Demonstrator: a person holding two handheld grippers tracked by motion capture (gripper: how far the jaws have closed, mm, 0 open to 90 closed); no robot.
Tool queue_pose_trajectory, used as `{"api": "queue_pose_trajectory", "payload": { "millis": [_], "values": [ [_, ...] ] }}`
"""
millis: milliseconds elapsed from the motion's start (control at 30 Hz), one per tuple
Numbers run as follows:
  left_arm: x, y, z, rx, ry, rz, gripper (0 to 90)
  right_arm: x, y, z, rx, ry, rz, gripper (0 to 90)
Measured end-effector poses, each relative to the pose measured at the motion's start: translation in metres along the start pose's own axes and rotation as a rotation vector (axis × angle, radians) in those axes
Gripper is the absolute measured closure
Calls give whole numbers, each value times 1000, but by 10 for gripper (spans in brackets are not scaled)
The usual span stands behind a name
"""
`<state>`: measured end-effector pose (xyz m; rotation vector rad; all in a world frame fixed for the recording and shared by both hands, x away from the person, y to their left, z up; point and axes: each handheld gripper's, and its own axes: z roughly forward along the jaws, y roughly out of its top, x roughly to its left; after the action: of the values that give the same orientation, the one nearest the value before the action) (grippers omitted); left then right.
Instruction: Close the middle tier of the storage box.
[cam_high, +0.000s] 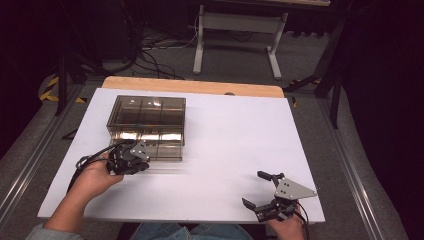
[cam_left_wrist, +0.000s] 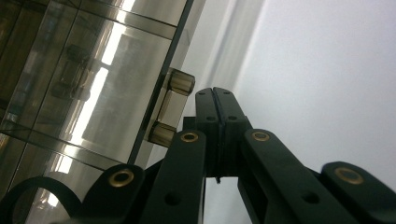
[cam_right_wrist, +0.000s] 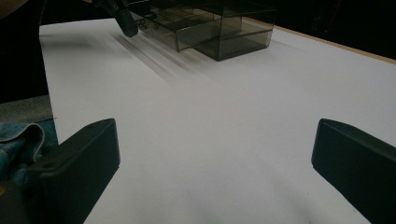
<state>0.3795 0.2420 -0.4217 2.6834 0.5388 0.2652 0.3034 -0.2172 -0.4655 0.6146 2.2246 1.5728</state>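
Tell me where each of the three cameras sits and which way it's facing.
High view: above the person's side, looking forward and down on the white table; forearms, both hands show.
Left gripper view: rides the left gripper, jaws shut, facing the drawer handle of the smoky clear box.
Right gripper view: rides the right gripper, jaws open, looking across the table to the box.
Shared: all three show the box.

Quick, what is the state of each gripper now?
Left gripper: closed, holding nothing, beside the handle of the smoky plastic drawer box.
Right gripper: open, holding nothing.
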Motion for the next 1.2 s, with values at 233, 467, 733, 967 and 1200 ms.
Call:
{"api": "queue_pose_trajectory", "payload": {
  "millis": [233,467,733,967,1200],
  "values": [
    [2,-1,1,2,8,-6,895,0,0,0,0,0,-1,15],
    [1,-1,2,4,11,-2,895,0,0,0,0,1,-1,15],
    [1,0,1,7,11,-1,895,0,0,0,1,2,0,15],
    [3,1,2,2,14,5,896,0,0,0,4,-1,-5,15],
    [4,2,2,8,34,11,896,0,0,2,4,4,0,15]
  ]
}}
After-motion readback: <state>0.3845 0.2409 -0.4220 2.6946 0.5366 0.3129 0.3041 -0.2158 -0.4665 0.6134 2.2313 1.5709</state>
